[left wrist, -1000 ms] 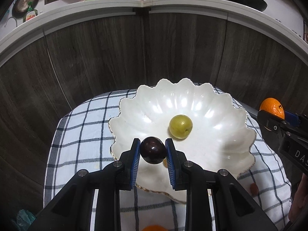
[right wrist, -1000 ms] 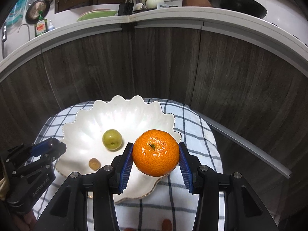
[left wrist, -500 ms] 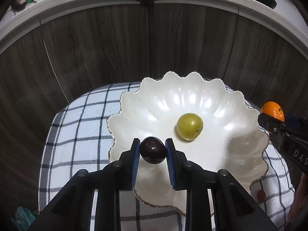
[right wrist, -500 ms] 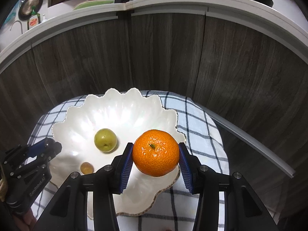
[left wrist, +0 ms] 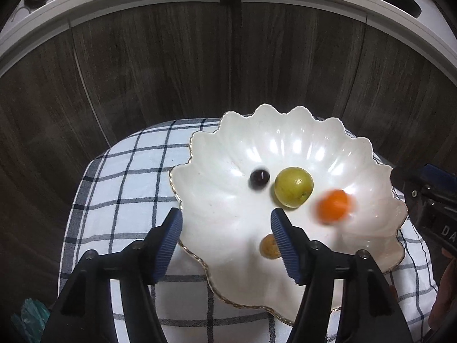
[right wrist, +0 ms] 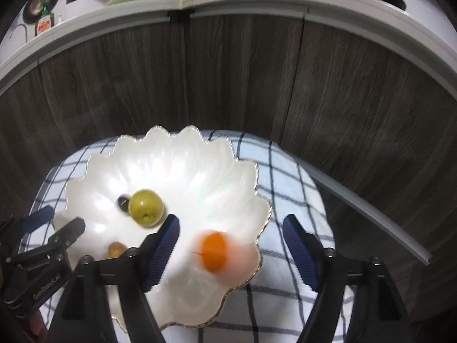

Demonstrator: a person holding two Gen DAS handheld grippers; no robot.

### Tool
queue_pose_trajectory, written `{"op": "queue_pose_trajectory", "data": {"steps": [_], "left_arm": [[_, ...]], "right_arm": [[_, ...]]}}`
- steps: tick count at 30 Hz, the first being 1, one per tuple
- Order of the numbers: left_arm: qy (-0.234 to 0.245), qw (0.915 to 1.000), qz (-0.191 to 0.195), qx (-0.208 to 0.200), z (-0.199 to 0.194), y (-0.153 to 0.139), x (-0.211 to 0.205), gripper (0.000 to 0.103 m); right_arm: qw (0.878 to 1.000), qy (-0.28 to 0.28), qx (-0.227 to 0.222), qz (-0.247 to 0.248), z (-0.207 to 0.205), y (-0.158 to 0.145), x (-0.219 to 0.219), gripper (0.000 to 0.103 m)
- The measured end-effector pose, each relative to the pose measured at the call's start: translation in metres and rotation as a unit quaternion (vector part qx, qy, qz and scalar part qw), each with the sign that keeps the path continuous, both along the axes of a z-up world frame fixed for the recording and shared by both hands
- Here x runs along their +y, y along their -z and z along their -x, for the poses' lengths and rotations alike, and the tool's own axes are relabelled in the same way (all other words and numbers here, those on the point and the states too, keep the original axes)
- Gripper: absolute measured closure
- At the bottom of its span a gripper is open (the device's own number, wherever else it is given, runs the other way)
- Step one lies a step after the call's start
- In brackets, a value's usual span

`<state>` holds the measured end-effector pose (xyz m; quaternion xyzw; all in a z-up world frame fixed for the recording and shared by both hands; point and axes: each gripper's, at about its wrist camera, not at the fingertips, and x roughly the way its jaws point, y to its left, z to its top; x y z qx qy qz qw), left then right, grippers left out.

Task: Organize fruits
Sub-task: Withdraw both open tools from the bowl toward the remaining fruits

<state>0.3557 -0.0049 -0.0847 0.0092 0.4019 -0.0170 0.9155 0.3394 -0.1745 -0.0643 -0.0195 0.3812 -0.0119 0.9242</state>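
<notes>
Left tongs [left wrist: 225, 225] opening, nothing between pads, low centre of left view over plate [left wrist: 228, 148] rim. In plate, left to right: dark plum [left wrist: 259, 178], green fruit [left wrist: 293, 187], blurred orange [left wrist: 333, 205]; small brown fruit [left wrist: 268, 247] below. Right tongs [right wrist: 231, 238] opening, blurred orange [right wrist: 213, 252] loose between pads.

One white scalloped bowl [left wrist: 357, 154] sits on one checked cloth [left wrist: 134, 177]. Four fruits lie in it: one orange [left wrist: 332, 205], one green fruit [left wrist: 294, 187], one dark plum [left wrist: 259, 177], one small brownish fruit [left wrist: 268, 247]. Two grippers [left wrist: 225, 241] [right wrist: 231, 253].
</notes>
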Motion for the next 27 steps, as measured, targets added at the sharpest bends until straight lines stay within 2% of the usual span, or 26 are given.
{"op": "queue_pose_trajectory", "data": {"steps": [3, 5, 27], "left_arm": [[-0.007, 0.9999, -0.003, -0.011, 0.003, -0.007, 0.001, 0.026], [-0.009, 0.9998, -0.004, -0.017, 0.005, -0.011, 0.002, 0.024], [-0.018, 0.9982, -0.006, -0.057, 0.037, -0.057, 0.008, 0.022]], "right_arm": [[1.000, 0.002, -0.009, 0.001, 0.002, -0.007, 0.001, 0.024], [1.000, 0.001, -0.013, 0.000, 0.004, -0.010, 0.002, 0.024], [0.999, 0.001, -0.050, -0.014, 0.037, -0.049, 0.005, 0.024]]}}
